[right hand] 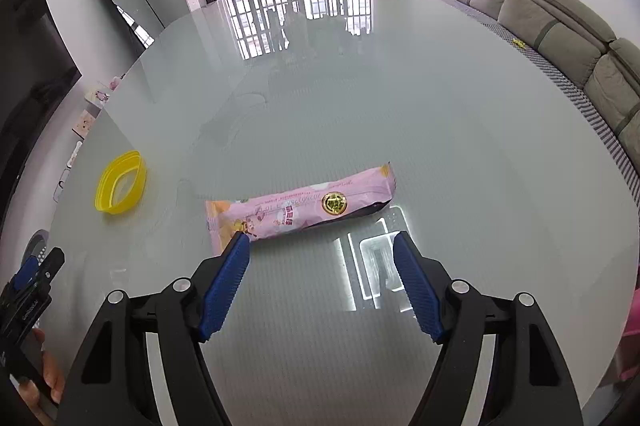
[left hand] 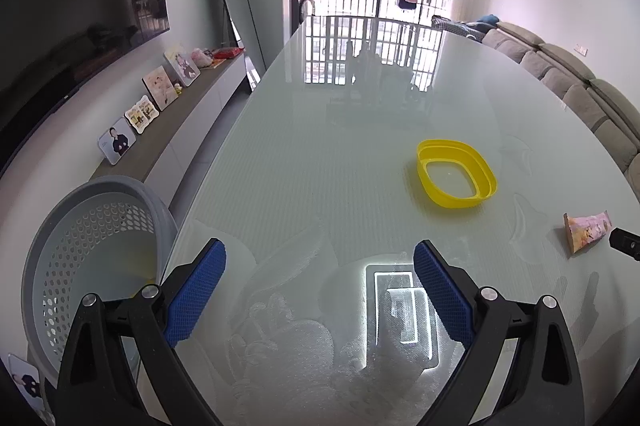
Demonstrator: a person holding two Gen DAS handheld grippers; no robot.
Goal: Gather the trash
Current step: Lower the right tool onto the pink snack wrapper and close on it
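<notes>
A pink snack wrapper [right hand: 300, 207] lies flat on the glass table [right hand: 360, 105], just beyond my right gripper [right hand: 320, 242], which is open with nothing between its blue pads. The left pad's tip overlaps the wrapper's near left corner in the picture. The same wrapper [left hand: 586, 232] shows at the far right of the left wrist view. A yellow plastic ring [left hand: 456, 173] [right hand: 120, 183] rests on the table left of the wrapper. My left gripper [left hand: 320, 250] is open and empty over the table's near left part, beside a grey perforated basket [left hand: 96, 238].
A grey sofa [right hand: 560, 25] runs along the table's right side. A low sideboard with photo frames [left hand: 160, 93] stands at the left beyond the basket, below a dark TV. A barred window is at the far end. A hand [right hand: 44, 374] holds the left gripper.
</notes>
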